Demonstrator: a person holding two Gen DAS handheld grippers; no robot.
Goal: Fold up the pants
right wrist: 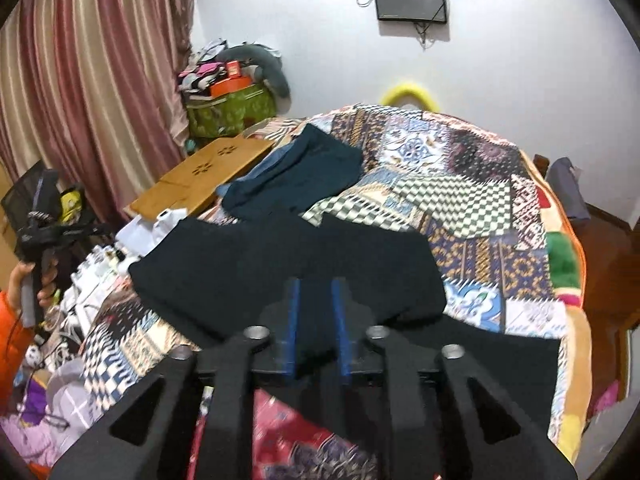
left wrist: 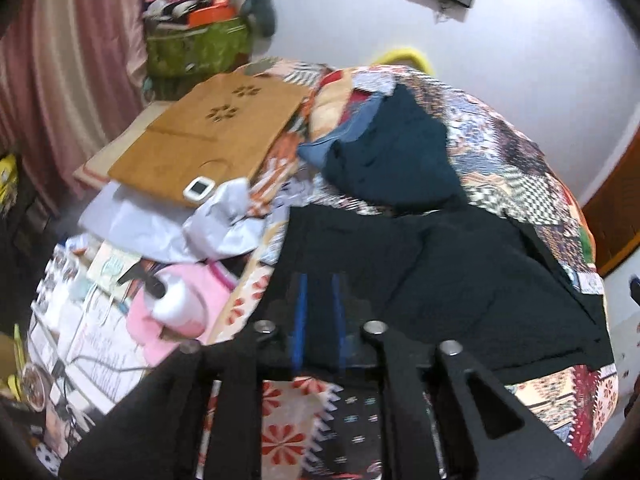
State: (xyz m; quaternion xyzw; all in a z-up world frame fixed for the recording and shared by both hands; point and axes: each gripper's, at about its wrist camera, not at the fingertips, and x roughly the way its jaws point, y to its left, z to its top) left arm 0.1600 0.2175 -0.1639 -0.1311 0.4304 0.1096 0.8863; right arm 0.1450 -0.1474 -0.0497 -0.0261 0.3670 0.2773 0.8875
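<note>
Right wrist view, black pants [right wrist: 288, 264] beneath parted fingers [right wrist: 294, 312]

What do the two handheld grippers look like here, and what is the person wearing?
Both the left gripper and right gripper are matte black, with angular linkage bars, silver pivot bolts and blue pads lining the fingers. An orange sleeve shows at the left hand.

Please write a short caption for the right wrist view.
Right gripper open above black pants spread on a patchwork bedspread.

I see open quilt [right wrist: 460, 184] right of the black pants [right wrist: 280, 264]; on the left — wooden board [left wrist: 208, 140], papers, probably bottles — clutter crowds the bed's edge.
</note>
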